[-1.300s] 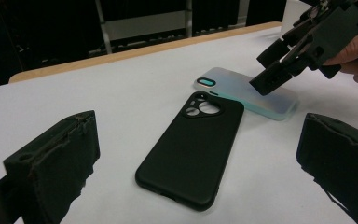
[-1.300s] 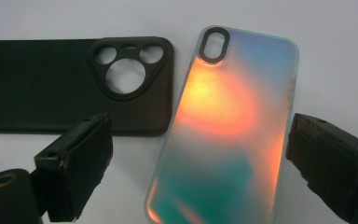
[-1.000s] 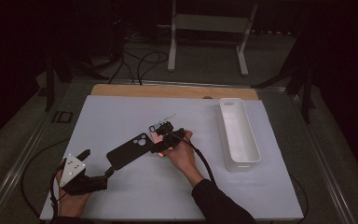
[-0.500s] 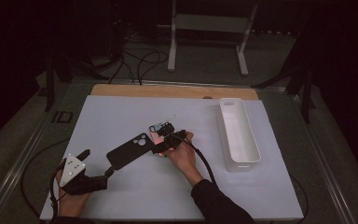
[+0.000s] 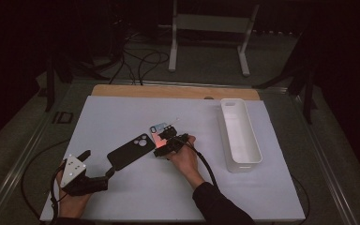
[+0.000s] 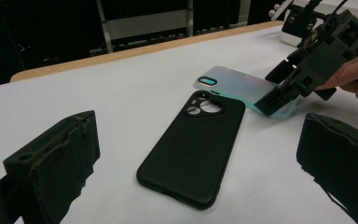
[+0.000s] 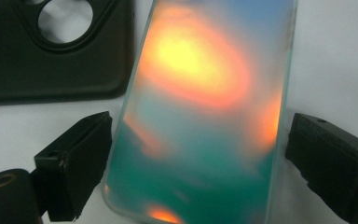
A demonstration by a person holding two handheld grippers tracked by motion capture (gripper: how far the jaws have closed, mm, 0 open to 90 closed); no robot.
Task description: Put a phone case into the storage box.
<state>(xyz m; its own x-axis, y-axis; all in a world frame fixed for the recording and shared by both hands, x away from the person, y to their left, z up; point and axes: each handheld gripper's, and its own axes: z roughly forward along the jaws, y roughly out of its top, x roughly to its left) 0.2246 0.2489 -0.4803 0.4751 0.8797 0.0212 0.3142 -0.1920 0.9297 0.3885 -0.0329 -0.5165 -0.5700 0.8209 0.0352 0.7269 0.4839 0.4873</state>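
Right claw point(image 5: 165, 145) straddles the lower end of a shiny iridescent phone w/ glossy back point(image 7: 200, 107), jaws spread either side, not yet pinching; phone lies flat on white counter point(image 5: 122, 112), just beside a matte black rubber phone case point(image 6: 191, 144). Left claw point(image 5: 96, 176) rests near counter's front-left, jaws apart & gripping nothing, case just ahead. White oblong plastic tray point(image 5: 241, 161) sits well apart, right side.

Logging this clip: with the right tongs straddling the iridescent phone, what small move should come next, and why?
Probably close the right tongs on the iridescent phone. Its near end lies between the open jaws, a jaw standing off each long edge, with a gap showing at the right one. The black phone case lies beside it, and the left tongs are open short of the case.
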